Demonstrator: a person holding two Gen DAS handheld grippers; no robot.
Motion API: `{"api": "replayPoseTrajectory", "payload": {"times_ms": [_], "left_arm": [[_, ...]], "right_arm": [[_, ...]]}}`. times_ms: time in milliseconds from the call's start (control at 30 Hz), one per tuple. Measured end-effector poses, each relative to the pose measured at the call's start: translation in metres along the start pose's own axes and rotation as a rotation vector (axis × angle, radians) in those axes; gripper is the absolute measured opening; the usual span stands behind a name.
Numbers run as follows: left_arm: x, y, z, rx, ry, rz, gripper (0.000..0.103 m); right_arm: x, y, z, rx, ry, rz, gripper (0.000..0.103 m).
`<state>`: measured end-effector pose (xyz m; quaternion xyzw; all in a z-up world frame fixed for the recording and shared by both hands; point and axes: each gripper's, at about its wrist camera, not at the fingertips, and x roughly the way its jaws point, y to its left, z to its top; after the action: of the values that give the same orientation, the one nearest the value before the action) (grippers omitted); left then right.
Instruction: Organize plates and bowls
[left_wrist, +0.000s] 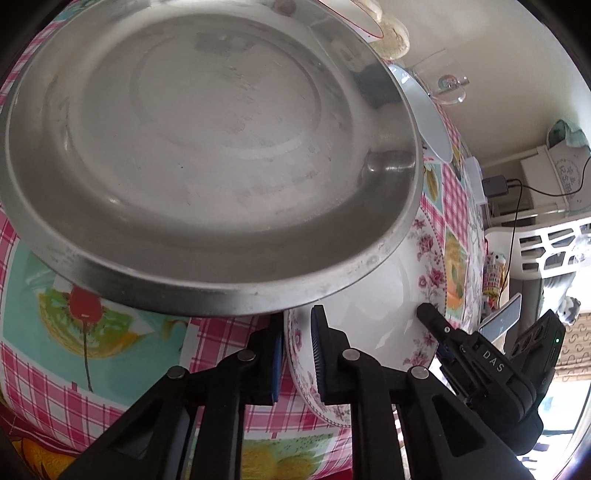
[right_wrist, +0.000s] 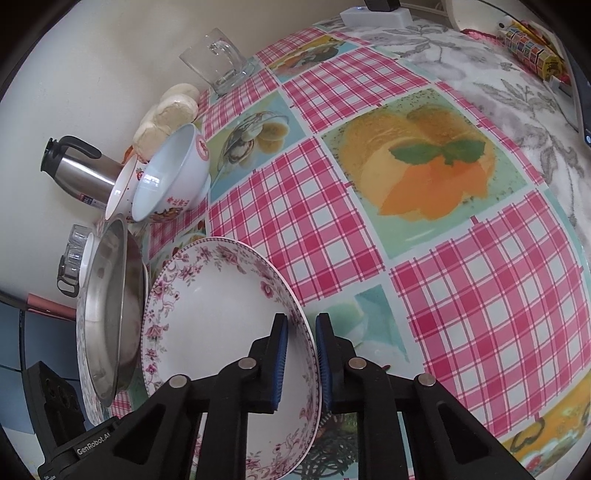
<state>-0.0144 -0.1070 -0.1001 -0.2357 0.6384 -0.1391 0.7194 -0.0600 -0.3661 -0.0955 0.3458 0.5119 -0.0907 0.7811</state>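
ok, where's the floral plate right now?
Low centre in the right wrist view: the floral plate sits between the right gripper fingers at its rim, beside the steel pan on its left.

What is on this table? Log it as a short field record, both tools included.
left tool: fingers straddle floral plate rim; clamping unclear
right tool: straddles the same plate's opposite rim; clamping unclear
steel plate: next to floral plate
bowls: two, nested, by kettle
glass mug: near the wall
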Motion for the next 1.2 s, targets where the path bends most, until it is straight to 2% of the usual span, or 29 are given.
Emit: {"api": "replayPoseTrajectory", "payload": {"times_ms": [200,500,1067,1200], "left_arm": [[0.003,-0.011,-0.004,0.051,-0.017,0.041,0.014],[0.013,-0.025,-0.009,0.095,0.01,0.021,0.011],[0.023,-0.044,-0.01,0.204,0.037,0.015,0.011],[0.025,-0.05,-0.01,0.217,0.048,0.005,0.011]], "right_arm": [[-0.001,-0.005,0.0,0.017,0.002,0.01,0.017],[-0.012,-0.029,-0.001,0.093,-0.015,0.025,0.016],[-0.029,-0.052,-0.002,0.125,-0.052,-0.01,0.015],[-0.033,-0.051,-0.003,0.104,-0.064,-0.047,0.015]]}}
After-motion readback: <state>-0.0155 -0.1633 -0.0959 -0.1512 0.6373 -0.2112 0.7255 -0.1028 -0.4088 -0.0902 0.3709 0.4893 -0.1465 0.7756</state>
